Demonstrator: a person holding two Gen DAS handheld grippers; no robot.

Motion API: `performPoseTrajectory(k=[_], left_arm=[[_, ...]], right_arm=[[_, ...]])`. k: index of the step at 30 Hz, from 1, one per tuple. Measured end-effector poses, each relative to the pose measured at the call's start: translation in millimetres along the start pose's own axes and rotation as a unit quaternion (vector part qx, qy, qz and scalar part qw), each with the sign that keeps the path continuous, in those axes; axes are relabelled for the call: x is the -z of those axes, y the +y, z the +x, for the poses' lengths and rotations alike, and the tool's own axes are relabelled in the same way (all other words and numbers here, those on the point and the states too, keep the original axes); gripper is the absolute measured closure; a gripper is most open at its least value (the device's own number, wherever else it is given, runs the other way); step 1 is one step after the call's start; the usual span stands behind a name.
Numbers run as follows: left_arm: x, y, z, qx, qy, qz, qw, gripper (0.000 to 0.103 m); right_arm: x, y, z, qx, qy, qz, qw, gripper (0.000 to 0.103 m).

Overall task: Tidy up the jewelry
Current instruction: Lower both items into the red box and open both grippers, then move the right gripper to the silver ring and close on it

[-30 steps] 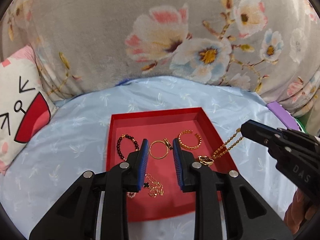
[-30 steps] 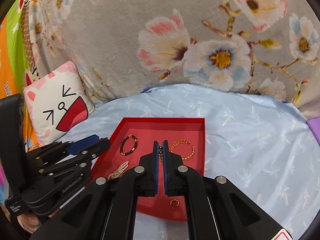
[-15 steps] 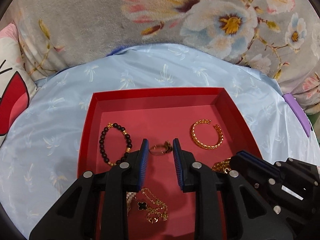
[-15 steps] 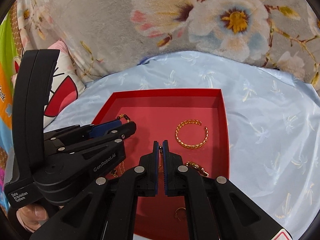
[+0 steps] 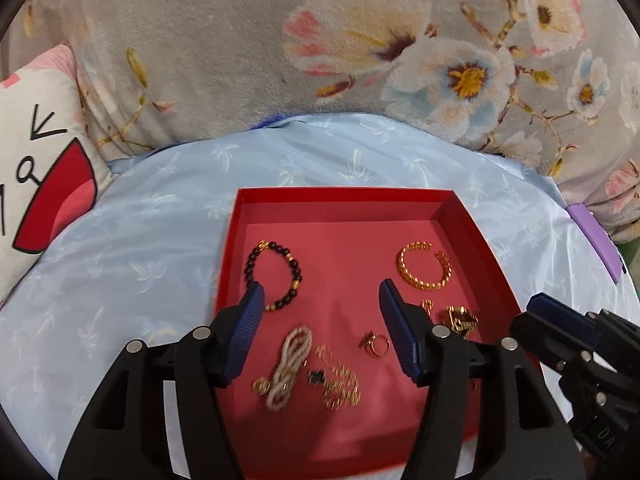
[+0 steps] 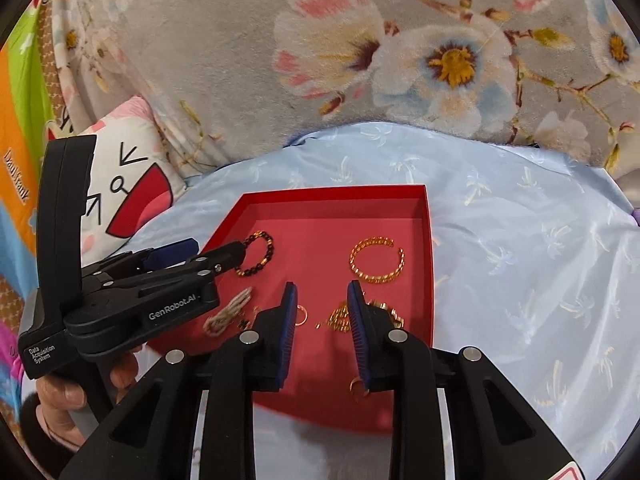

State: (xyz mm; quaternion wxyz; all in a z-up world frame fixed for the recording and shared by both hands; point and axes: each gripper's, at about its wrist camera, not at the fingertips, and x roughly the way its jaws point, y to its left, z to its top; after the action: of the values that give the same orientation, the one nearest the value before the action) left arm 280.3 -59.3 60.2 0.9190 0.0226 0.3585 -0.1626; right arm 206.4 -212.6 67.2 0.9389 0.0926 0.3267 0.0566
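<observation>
The gold ring (image 5: 378, 345) lies flat on the floor of the red tray (image 5: 344, 195), just beside the right pad of our left hand-held gripper (image 5: 320, 300), below and nearer to it. Its jaws have just been opening, nothing between. The right hand-held gripper (image 6: 320, 300) has also just been opening, empty, above a gold chain (image 6: 340, 316).

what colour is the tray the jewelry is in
Red tray, with a pinker red floor; clearest in the left wrist view.

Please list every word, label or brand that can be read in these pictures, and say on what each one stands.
"GenRobot.AI": on the side of the left gripper.
"Data Acquisition System": on the rear end of its body.
"DA": cut-off letters on the right gripper.
Slanted lettering on the orange cloth: too blurred to read surely.
</observation>
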Motion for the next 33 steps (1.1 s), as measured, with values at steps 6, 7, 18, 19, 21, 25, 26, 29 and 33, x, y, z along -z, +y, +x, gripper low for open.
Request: performPoseTrajectory(k=[6, 7, 18, 19, 21, 25, 26, 29, 33], left_arm=[[37, 0, -41, 0.001, -0.007, 0.011, 0.9999, 0.040], [44, 0, -49, -0.003, -0.009, 0.014, 0.9999, 0.040], [98, -6, -77, -0.032, -0.006, 0.031, 0.9990, 0.040], [102, -6, -77, -0.033, -0.002, 0.030, 0.9990, 0.040], [110, -3, -77, -0.034, 0.002, 0.023, 0.9992, 0.040], [124, 0, -78, -0.052, 0.003, 0.021, 0.9984, 0.040], [127, 0, -78, -0.056, 0.003, 0.021, 0.9982, 0.040], [135, 5, -79, -0.065, 0.002, 0.014, 0.9978, 0.040], [146, 16, -77, -0.079, 0.008, -0.001, 0.9969, 0.040]], right_arm=[[29, 12, -33, -0.005, 0.002, -0.012, 1.000, 0.075], [34, 13, -37, -0.007, 0.002, -0.012, 1.000, 0.074], [89, 29, -67, -0.009, 0.023, -0.016, 1.000, 0.072], [95, 31, -68, -0.008, 0.025, -0.017, 1.000, 0.072], [103, 33, -68, -0.003, 0.028, -0.019, 0.999, 0.072], [119, 36, -65, -0.008, 0.039, -0.014, 0.999, 0.072], [123, 38, -63, -0.009, 0.042, -0.016, 0.999, 0.072], [134, 49, -60, -0.005, 0.047, -0.037, 0.998, 0.072], [147, 68, -54, -0.021, 0.059, -0.067, 0.996, 0.072]])
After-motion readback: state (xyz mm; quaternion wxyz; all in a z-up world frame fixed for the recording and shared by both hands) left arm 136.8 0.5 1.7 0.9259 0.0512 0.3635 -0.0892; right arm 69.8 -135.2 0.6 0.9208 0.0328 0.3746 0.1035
